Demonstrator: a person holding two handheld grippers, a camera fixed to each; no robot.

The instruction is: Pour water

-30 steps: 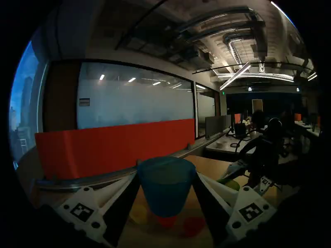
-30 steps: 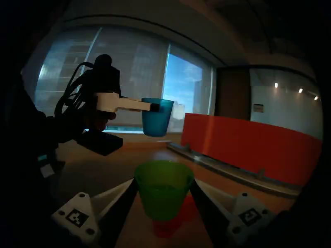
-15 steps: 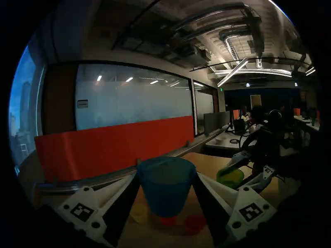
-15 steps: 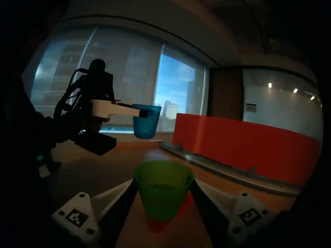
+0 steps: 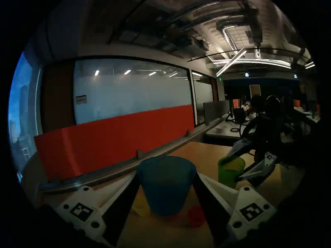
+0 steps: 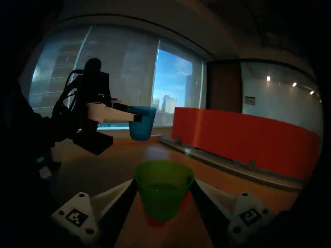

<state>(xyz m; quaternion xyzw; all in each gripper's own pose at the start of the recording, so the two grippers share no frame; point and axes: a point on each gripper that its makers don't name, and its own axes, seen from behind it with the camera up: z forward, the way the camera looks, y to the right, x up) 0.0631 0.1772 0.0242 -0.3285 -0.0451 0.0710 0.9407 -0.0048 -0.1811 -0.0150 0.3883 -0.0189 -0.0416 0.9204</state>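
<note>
Green cup (image 6: 164, 188), seemingly carrying some water, is sitting clamped between the fingers of my right tool (image 6: 164, 182), off to the right of the blue cup (image 5: 166, 184) that my left tool (image 5: 166, 177) is gripping. Both cups are standing roughly upright, mouths up, long axes vertical. I'm risking a spill onto the desk (image 6: 103, 165) below the blue cup if I'm tipping before the rims are lining up.

An orange partition (image 5: 116, 140) is running along the far edge of the wooden counter (image 5: 205, 152), a frosted glass wall (image 5: 132, 93) rising behind it. In the left gripper view a small red thing (image 5: 196, 215) is lying on the counter at five o'clock, a small yellow thing (image 5: 141, 205) at seven. Strip lights (image 5: 231, 62) are glowing at one o'clock.
</note>
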